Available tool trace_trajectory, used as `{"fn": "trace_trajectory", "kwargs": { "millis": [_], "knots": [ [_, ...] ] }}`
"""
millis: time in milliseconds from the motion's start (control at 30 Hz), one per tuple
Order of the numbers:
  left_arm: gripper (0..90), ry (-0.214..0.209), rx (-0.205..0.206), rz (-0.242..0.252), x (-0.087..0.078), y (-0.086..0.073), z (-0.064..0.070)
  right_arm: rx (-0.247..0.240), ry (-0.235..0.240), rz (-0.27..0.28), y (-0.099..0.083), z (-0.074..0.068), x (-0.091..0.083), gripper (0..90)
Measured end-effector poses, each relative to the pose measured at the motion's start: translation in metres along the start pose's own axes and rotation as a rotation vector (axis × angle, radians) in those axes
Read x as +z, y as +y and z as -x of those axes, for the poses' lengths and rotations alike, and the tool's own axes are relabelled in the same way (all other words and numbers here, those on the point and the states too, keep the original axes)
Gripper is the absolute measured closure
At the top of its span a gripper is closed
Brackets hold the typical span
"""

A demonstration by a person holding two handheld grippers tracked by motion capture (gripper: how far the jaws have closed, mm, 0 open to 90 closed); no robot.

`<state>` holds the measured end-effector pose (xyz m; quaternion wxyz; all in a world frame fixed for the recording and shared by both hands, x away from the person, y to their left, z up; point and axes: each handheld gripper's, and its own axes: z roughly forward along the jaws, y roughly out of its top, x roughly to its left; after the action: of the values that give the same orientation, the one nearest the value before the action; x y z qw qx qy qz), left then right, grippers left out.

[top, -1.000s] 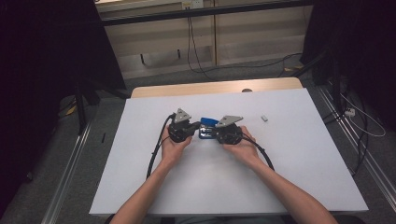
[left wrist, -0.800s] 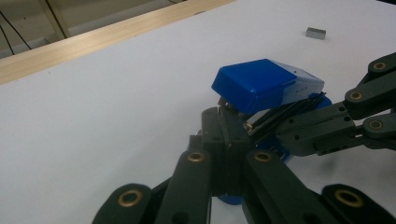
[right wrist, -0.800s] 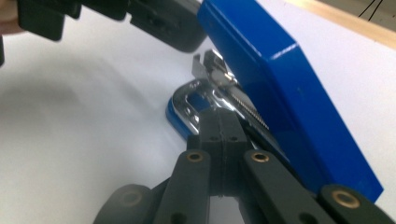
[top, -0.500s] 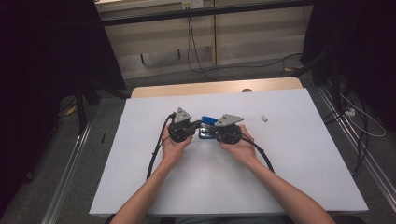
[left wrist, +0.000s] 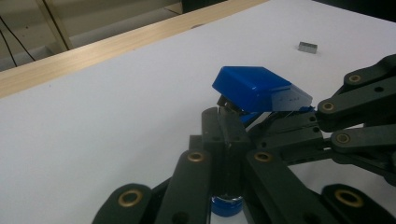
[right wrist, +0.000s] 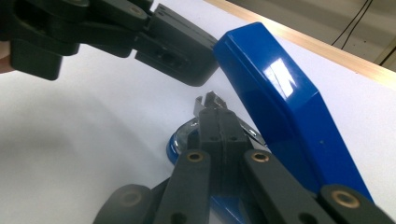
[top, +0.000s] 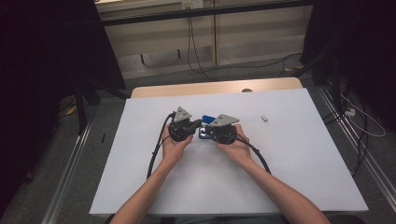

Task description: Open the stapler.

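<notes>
both forearms come in from the near edge and converge toward mid-table. the left gripper [top: 195, 126] and right gripper [top: 206, 132] face each other, tips almost meeting. each pair of jaws is pressed together, one hand wrapped round each gripper body.

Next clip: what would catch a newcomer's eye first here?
The blue stapler, its top swung up, sits mid-table between the left gripper and right gripper, both with jaws closed at its metal parts. Next, the small grey staple block lying alone to the right on the white table.
</notes>
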<state>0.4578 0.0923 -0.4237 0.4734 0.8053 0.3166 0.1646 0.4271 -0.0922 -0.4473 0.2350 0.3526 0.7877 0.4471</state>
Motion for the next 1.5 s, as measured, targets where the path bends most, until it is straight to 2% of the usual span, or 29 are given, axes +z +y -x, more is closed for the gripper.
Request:
{"fn": "trace_trajectory", "kwargs": {
  "millis": [267,433,500,700,867,1000,1500],
  "knots": [
    [90.0,-0.002,-0.001,-0.004,0.001,-0.001,-0.002,0.012,-0.025,0.015,-0.003,0.002,0.002,90.0],
    [90.0,-0.005,-0.006,0.009,0.000,0.000,0.000,0.015,-0.032,0.016,-0.003,0.003,0.001,90.0],
    [90.0,-0.002,-0.003,-0.006,0.000,-0.001,-0.002,0.012,-0.034,0.019,-0.002,0.003,0.000,90.0],
    [90.0,-0.011,-0.025,-0.010,0.004,-0.004,-0.006,0.008,-0.040,0.023,-0.002,0.004,-0.001,90.0],
    [90.0,-0.025,-0.006,-0.025,0.011,-0.008,-0.003,0.014,-0.040,0.023,-0.001,0.004,-0.001,90.0],
    [90.0,-0.013,0.002,-0.030,0.012,-0.007,-0.001,0.016,-0.040,0.025,-0.001,0.005,-0.002,90.0],
    [90.0,-0.013,0.007,-0.034,0.015,-0.009,-0.003,0.019,-0.046,0.023,-0.002,0.005,-0.001,90.0]
  ]
}}
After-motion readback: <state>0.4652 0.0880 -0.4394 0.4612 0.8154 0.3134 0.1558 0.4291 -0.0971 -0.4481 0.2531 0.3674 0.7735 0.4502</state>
